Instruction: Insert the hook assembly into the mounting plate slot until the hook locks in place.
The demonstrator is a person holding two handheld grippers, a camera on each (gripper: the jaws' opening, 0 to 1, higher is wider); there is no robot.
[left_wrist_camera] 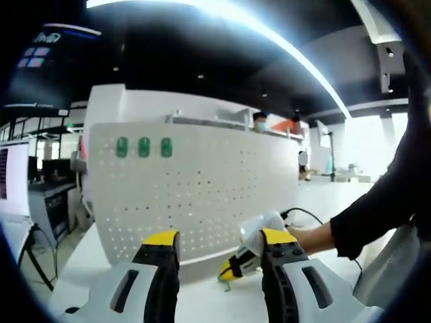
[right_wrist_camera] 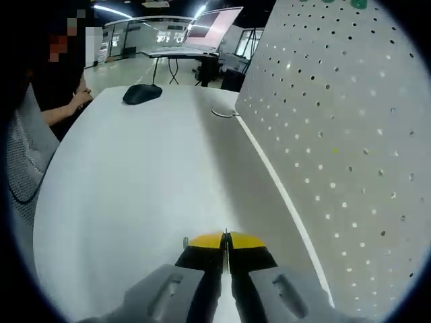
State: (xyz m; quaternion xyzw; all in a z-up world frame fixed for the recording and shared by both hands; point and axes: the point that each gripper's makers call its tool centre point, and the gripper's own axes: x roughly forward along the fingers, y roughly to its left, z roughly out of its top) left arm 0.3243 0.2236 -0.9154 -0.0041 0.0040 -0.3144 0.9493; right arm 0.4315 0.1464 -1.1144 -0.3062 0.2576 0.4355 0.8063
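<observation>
Mounting plate (left_wrist_camera: 202,195) is white perforated board carrying three green hooks (left_wrist_camera: 143,147), upright on the white surface (right_wrist_camera: 148,182). Left hand-held gripper (left_wrist_camera: 219,250) is spread. Right hand-held gripper (right_wrist_camera: 226,247) is pressed together, empty.

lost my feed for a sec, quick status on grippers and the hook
Left gripper open, empty, facing the pegboard. Right gripper shut, nothing visible between the jaws. Small metal hook on the table by the pegboard base, untouched. Path clear.

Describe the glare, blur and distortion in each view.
Left gripper view: the ceiling light strip blows out to white glare, fisheye bows the pegboard, and the window side at right is overexposed. Right gripper view: even light, soft shadow along the pegboard base on the table; the far room is blurred.
</observation>
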